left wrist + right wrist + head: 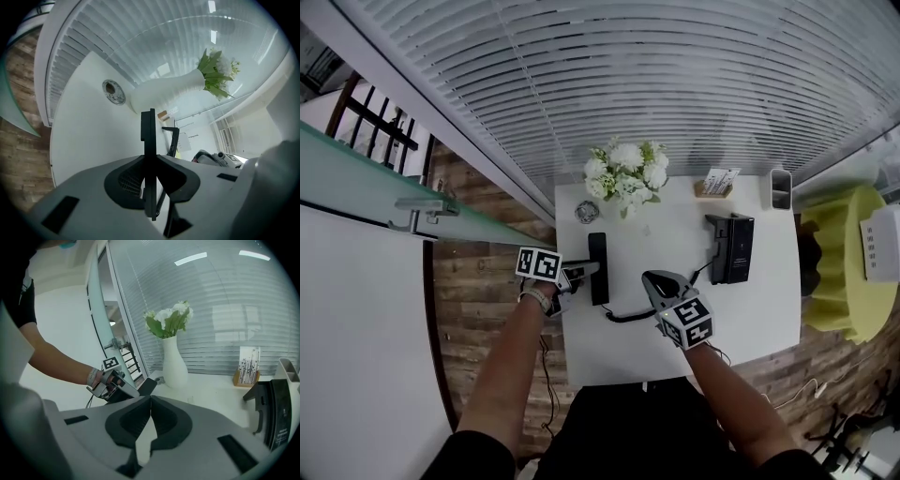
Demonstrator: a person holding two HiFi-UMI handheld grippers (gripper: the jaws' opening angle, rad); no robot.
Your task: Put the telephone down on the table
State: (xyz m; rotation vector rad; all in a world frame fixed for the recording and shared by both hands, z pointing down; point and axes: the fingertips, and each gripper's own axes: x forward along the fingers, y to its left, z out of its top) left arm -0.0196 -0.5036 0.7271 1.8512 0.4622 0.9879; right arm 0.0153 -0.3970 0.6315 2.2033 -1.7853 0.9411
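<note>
The black telephone handset (598, 267) lies lengthwise near the white table's (750, 319) left edge. My left gripper (589, 270) is shut on it from the left. In the left gripper view the handset (148, 131) stands edge-on, pinched between both pads. Its coiled cord (628, 316) runs toward the black telephone base (731, 247) at the right. My right gripper (656, 283) hovers over the table's middle, shut with nothing in it. In the right gripper view its tips (150, 399) touch. I cannot tell whether the handset rests on the table or hangs just above it.
A white vase of flowers (625, 176) stands at the back, a small round metal object (586, 212) left of it. A card holder (717, 183) and a white cup (780, 188) sit at the back right. A yellow-green chair (848, 262) stands right of the table.
</note>
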